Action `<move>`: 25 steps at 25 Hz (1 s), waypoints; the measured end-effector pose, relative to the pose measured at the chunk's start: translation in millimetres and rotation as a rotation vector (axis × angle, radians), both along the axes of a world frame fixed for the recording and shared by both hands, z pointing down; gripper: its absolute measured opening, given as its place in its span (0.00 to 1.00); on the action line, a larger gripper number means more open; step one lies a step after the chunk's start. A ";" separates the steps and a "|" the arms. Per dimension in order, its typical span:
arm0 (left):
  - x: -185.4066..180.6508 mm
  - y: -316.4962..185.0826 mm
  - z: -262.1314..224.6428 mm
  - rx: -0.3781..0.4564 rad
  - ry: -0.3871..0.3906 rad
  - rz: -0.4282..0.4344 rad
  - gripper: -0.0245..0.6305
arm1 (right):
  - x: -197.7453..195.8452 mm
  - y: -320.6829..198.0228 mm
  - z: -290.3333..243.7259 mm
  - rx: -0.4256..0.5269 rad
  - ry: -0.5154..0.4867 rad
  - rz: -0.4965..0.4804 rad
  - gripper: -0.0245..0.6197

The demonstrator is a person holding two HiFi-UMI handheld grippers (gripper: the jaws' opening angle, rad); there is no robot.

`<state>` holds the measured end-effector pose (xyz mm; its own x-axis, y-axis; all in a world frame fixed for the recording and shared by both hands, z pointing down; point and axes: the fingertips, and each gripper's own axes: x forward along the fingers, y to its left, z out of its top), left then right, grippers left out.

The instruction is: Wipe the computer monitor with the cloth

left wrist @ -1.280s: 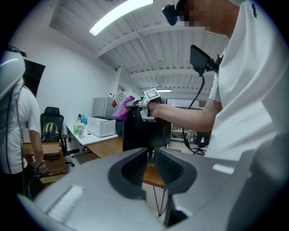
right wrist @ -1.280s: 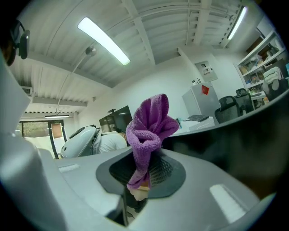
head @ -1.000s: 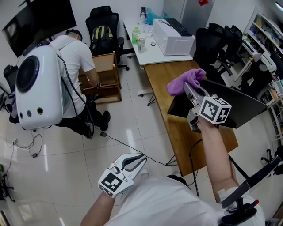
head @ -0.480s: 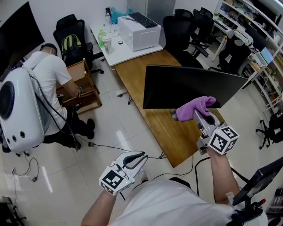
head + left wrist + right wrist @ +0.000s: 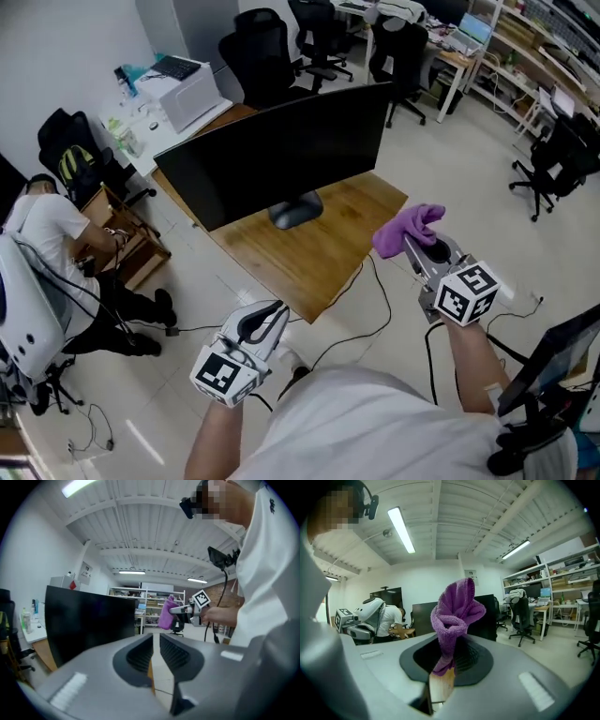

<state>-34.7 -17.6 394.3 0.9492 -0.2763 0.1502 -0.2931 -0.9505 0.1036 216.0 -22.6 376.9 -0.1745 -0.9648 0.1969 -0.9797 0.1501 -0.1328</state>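
The black computer monitor (image 5: 281, 155) stands on a wooden desk (image 5: 319, 258), its dark face towards me. My right gripper (image 5: 420, 246) is held off the desk's near right corner, shut on a purple cloth (image 5: 405, 228) that bunches above the jaws. The right gripper view has the cloth (image 5: 452, 618) upright between the jaws, with the monitor (image 5: 483, 616) behind it. My left gripper (image 5: 264, 322) hangs low by the desk's front edge, shut and holding nothing. From the left gripper (image 5: 155, 651), the monitor (image 5: 89, 620) is at left and the cloth (image 5: 166, 612) is ahead.
A person (image 5: 42, 225) with a white backpack (image 5: 19, 309) crouches at the left by a wooden cabinet. A white printer (image 5: 192, 89) and bottles sit on a white table behind the desk. Office chairs (image 5: 262, 52) stand beyond. Cables (image 5: 375, 300) trail over the floor below the desk.
My view has swung round the desk, so the monitor now sits up and left. The right gripper with the cloth has come away from the monitor's lower edge. The left gripper stays low.
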 end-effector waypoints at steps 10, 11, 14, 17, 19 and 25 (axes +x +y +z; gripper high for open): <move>44.3 70.3 5.2 -0.009 -0.059 -0.019 0.14 | 35.5 80.8 18.9 -0.017 -0.015 -0.039 0.12; 47.3 76.0 5.4 -0.009 -0.061 -0.016 0.14 | 34.8 86.9 20.0 -0.018 -0.017 -0.046 0.12; 53.5 90.3 4.5 -0.009 -0.064 -0.005 0.14 | 28.2 101.1 21.9 -0.019 -0.012 -0.067 0.12; 57.2 101.1 7.5 -0.004 -0.071 0.003 0.14 | 21.7 108.3 26.0 -0.012 -0.015 -0.086 0.12; 61.0 103.3 9.1 -0.003 -0.072 0.010 0.14 | 20.8 109.3 28.0 -0.009 -0.018 -0.088 0.12; 66.6 106.2 9.6 -0.001 -0.071 0.021 0.14 | 21.1 111.2 33.2 -0.022 -0.021 -0.092 0.12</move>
<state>31.9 88.6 404.0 0.9418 -0.2559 0.2182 -0.2795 -0.9564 0.0845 237.1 88.6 410.1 -0.2667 -0.9399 0.2132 -0.9588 0.2363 -0.1578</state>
